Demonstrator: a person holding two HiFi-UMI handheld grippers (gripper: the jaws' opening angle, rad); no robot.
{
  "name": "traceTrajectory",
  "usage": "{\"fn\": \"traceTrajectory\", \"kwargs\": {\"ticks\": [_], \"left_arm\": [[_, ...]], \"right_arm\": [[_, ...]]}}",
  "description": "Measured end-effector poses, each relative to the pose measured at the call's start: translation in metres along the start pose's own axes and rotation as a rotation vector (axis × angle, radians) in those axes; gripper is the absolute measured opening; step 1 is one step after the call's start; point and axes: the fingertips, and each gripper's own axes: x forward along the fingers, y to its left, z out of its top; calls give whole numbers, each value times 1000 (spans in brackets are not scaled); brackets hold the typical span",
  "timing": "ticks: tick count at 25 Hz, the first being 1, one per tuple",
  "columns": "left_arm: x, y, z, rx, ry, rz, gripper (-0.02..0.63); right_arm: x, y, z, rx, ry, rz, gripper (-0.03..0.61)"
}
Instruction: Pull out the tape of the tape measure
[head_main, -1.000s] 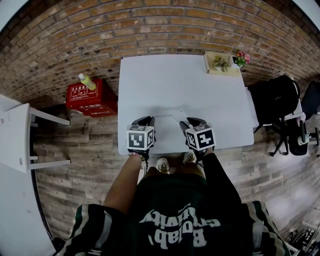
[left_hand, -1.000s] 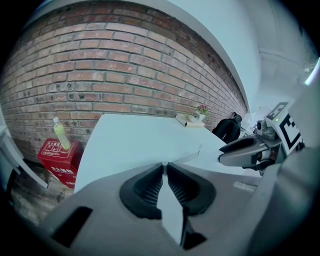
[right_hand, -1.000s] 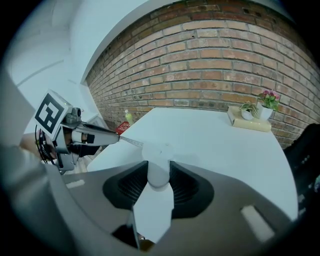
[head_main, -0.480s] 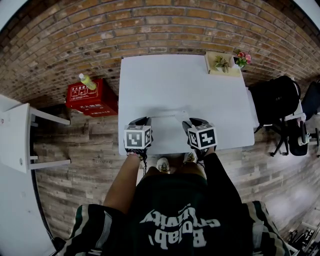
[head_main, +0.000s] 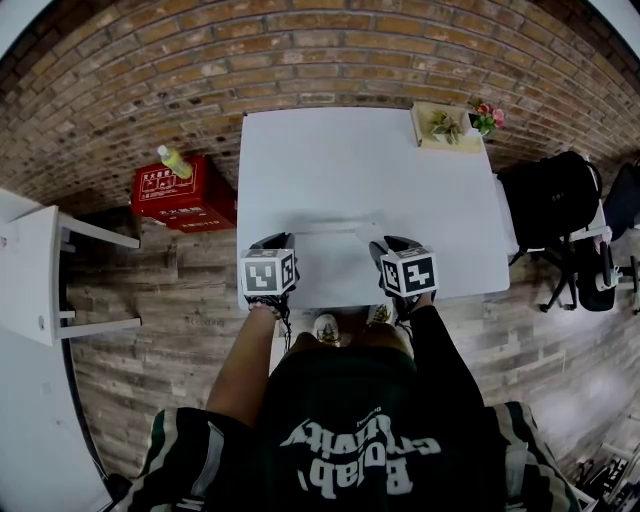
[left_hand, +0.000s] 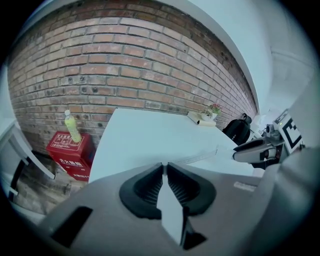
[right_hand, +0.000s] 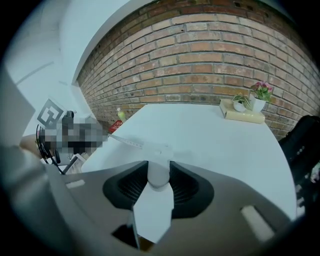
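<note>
A white tape measure case (right_hand: 159, 176) sits between the jaws of my right gripper (right_hand: 158, 167), which is shut on it. Its thin white tape (right_hand: 127, 141) runs left across the near part of the white table (head_main: 350, 160). My left gripper (left_hand: 164, 169) is shut on the tape's end, its pads almost touching. From the left gripper view the tape (left_hand: 201, 157) stretches right toward the right gripper (left_hand: 260, 150). In the head view the tape (head_main: 330, 229) spans between the left gripper (head_main: 278, 242) and the right gripper (head_main: 386, 245), both near the table's front edge.
A book with small flower pots (head_main: 447, 126) lies at the table's back right corner. A red box (head_main: 183, 197) with a yellow-green bottle (head_main: 172, 161) stands on the floor to the left. A black bag (head_main: 550, 195) is at the right, white furniture (head_main: 40, 270) at the far left.
The two grippers have moved apart, the left one to the left and the right one slightly right. The stretch of tape between them is longer.
</note>
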Motion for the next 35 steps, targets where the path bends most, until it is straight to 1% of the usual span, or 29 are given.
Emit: {"fn": "traceTrajectory", "kwargs": {"ticks": [4,7,9,12,15,21,23,26,31,35], "left_arm": [[-1,2,1,-2,-1,3,40],[-2,10,2,-7,-5,20,40],[-2,18,1,-21,-8,25,40],[6,24,-2,-41,-20,11,40],[-3,24,4,-28,-13,31,40],[-2,25,3,-27,-8,31,40],[1,26,2,-29,-13,20,40],[18,31,-8,-53,-40,-26,40],[-4,34,4,-17,-17,42,40],[-11,46,5,-35,-21,63,40]], "right_arm": [[1,0,1,-2,1,-4,149],[1,-5,1,7,3,-22,148],[1,-10,1,21,1,-28,148],[2,-10,2,25,3,-31,148],[2,-9,2,21,6,-33,148],[3,-9,0,26,7,-30,148],[3,-9,0,27,7,-31,149],[3,-8,1,26,5,-29,149],[2,-11,1,24,3,-44,148],[-1,-18,0,39,-1,-57,147]]}}
